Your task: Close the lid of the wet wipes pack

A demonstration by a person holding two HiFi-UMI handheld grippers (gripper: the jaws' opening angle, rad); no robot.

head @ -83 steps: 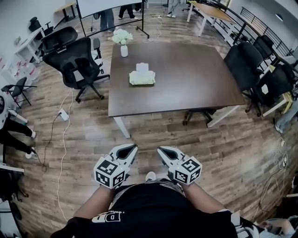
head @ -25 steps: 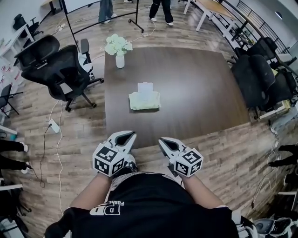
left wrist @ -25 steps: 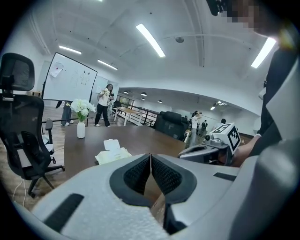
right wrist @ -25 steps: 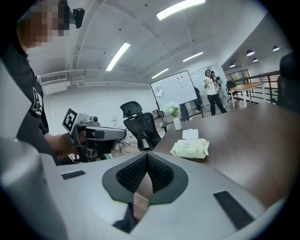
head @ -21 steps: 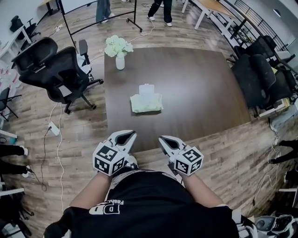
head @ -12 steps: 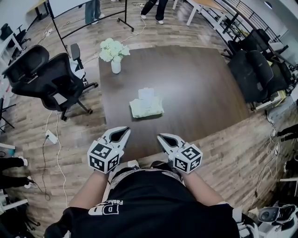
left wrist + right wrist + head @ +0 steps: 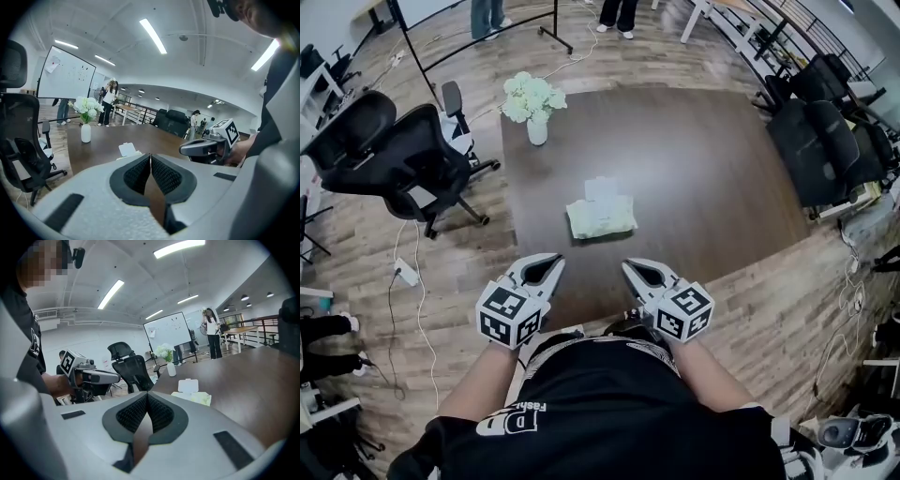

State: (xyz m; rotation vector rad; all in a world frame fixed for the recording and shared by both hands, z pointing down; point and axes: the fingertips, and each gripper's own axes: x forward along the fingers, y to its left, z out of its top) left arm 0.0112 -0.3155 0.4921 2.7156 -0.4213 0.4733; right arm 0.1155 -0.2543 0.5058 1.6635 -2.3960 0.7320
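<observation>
Since the earliest picture the person has walked up to the counter (image 7: 703,159), and both grippers, which were then over bare floor well short of it, now hang above its near edge. The left gripper (image 7: 550,262) has its jaws pressed together with nothing between them; its own view shows the ribbed pads (image 7: 140,173) meeting tip to tip. The right gripper (image 7: 634,269) is the same, jaws together and empty, held beside the left one at about the same height with a gap between the two.

Ahead of both grippers, roughly on the line between them and towards the middle of the counter, lies the wet wipes pack (image 7: 602,218), pale green and flat on the dark wood. It is well apart from both grippers, and neither touches it. Its white lid (image 7: 601,189) is open, standing up at the pack's far side.

Farther off, near the far left corner of the counter, a white vase (image 7: 537,132) holds white flowers (image 7: 531,96). A black office chair (image 7: 389,150) stands on the floor to the left of the counter.
</observation>
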